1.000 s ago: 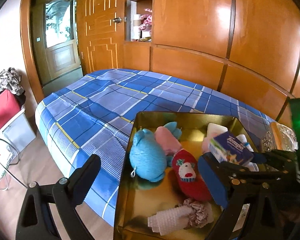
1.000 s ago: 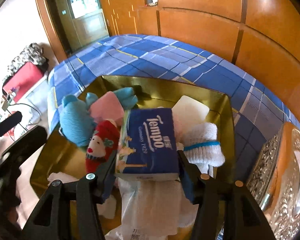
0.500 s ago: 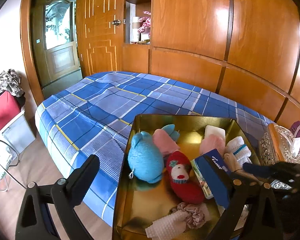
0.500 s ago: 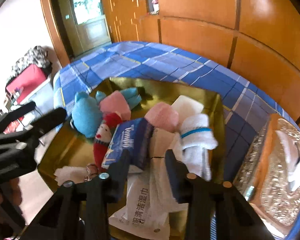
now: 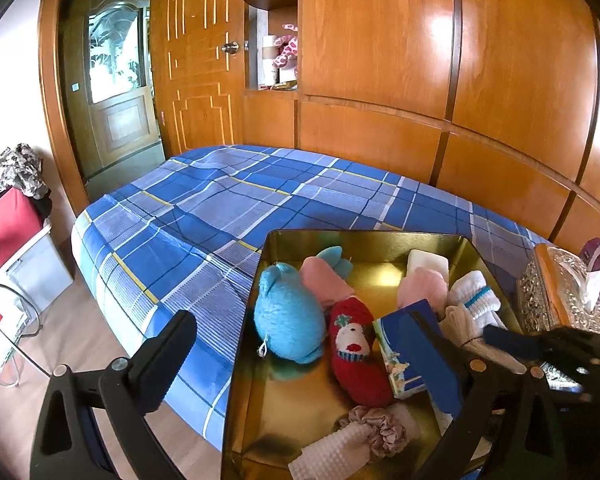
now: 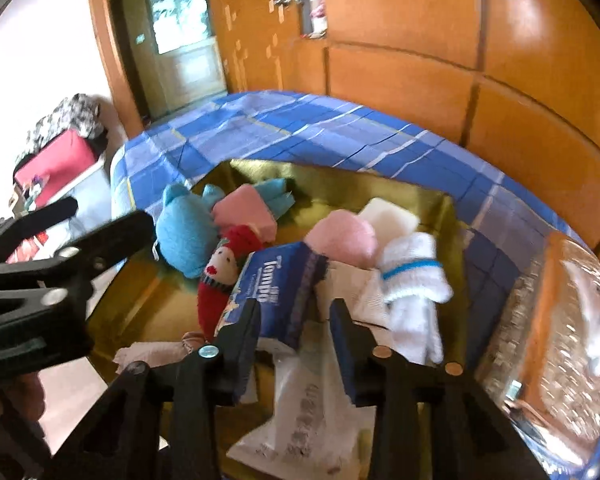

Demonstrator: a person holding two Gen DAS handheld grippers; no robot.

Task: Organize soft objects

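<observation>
Gold tin tray (image 5: 340, 236) sits on the bed (image 5: 220, 208), and all the soft things lie in it.

Left to right: the left tool (image 5: 300, 328) is spread wide and grasps nothing, its 2 fingers straddling the tray's left half. A blue toy (image 5: 288, 320) lies between them, with a red doll (image 5: 356, 348) touching its right side.

The tissue pack (image 6: 276, 288), the thing being sorted, stands on edge just ahead of the right tool's left finger and leans on the doll. The right tool (image 6: 294, 308) is released. Its jaws have just been opening a little, and no pad presses on the pack. A wipes packet (image 6: 304, 400) shows below the gap. White socks (image 6: 412, 268) lie ahead of the right finger, and a silver box (image 6: 540, 320) stands off to the right, outside the tray.

Risks, as I judge them:
- The pack is only propped up. If the left finger brushes it as the tool pulls back, it could topple onto the wipes or push the doll aside.
- The right finger is close to loose cloth and could snag it and drag the socks out of line.
- The 2 tools work close together over 1 tray, so a quick move could make them collide.

Compared with 1 second ago, the right tool then clasped the pack flat across its width above the tray, with the label facing up. Now the pack is down and turned on edge. The left tool and the toys look unchanged.
</observation>
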